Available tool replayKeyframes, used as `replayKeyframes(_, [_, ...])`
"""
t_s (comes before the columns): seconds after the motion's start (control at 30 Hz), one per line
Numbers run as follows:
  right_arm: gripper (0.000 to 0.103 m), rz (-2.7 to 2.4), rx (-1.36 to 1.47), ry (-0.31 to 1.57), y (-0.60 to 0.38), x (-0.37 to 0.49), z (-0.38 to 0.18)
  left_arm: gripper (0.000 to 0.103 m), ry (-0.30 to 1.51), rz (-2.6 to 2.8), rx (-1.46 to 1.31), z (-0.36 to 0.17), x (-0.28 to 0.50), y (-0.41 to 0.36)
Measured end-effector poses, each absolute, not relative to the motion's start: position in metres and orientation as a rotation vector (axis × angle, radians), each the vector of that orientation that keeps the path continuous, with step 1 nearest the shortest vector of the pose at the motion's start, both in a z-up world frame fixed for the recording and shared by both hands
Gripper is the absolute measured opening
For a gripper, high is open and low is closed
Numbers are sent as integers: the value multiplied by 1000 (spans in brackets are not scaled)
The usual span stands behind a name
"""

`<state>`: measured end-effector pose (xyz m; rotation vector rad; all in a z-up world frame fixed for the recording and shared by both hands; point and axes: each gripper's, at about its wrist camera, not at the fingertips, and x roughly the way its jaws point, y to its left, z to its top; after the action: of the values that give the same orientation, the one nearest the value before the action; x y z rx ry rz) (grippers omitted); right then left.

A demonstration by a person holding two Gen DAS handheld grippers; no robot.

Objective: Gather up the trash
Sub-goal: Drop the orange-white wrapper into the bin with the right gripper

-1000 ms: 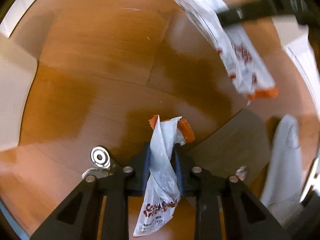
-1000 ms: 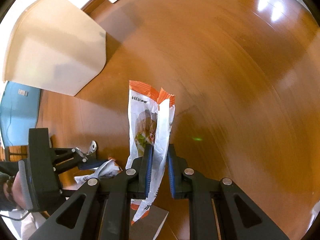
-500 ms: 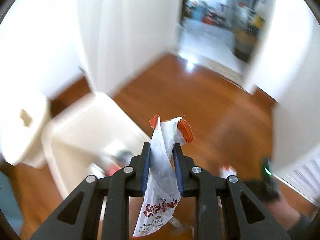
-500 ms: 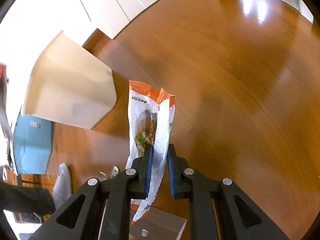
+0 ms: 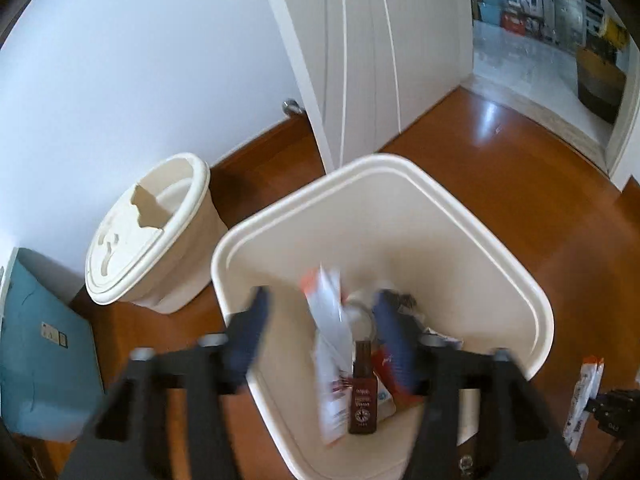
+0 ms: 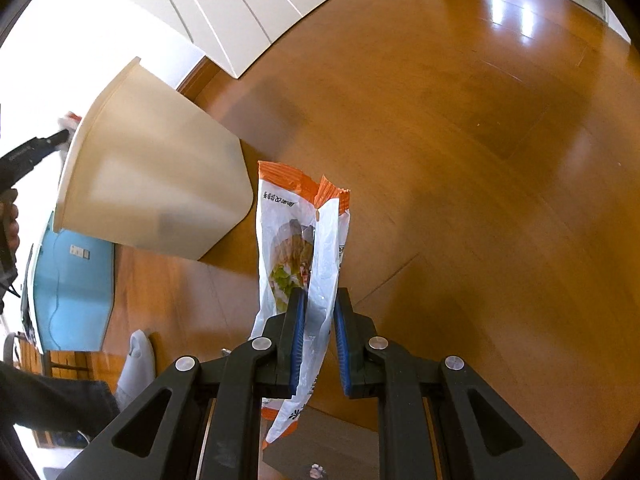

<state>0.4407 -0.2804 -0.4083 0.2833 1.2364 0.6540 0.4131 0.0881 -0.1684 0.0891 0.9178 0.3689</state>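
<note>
My left gripper (image 5: 322, 296) hangs over the open cream trash bin (image 5: 480, 232), its jaws opening. A white and orange wrapper (image 5: 328, 320) sits loose between them, touched by neither pad, dropping into the bin. Inside the bin lie a brown bottle (image 5: 362, 396) and other packets. In the right wrist view my right gripper (image 6: 320, 300) is shut on an orange and white snack bag (image 6: 288, 240) above the wooden floor. The bin (image 6: 160, 184) stands to its upper left, with the left gripper (image 6: 60, 136) at its rim.
A round cream bin with a slotted lid (image 5: 148, 232) stands left of the open bin, by the wall. A blue object (image 5: 40, 360) lies at the far left. A white door (image 5: 360, 60) and a doorway are behind. A person's white-socked foot (image 6: 136, 364) rests on the floor.
The left gripper rose from the floor to above the bin, and its jaws parted, letting go of the wrapper. The right gripper lifted slightly, still holding its bag.
</note>
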Motion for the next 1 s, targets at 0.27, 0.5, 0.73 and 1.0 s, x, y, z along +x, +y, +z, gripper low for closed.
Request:
replayKeyframes(0.27, [16,664,267,1207,-275,444,-392,71,868,339,97,-157,368,64])
replayKeyframes(0.5, [16,760,197,978,-245,474,-275,75,829,223,23,-162,294,11])
replayKeyframes(0.73, [17,1001,47,789,-142,489,-168,75,978,198,-95,-209,268,5])
replayKeyframes(1.0, [17,1081,-69,839,-60,484,-188,75,1003,232,-137,-224,267,35])
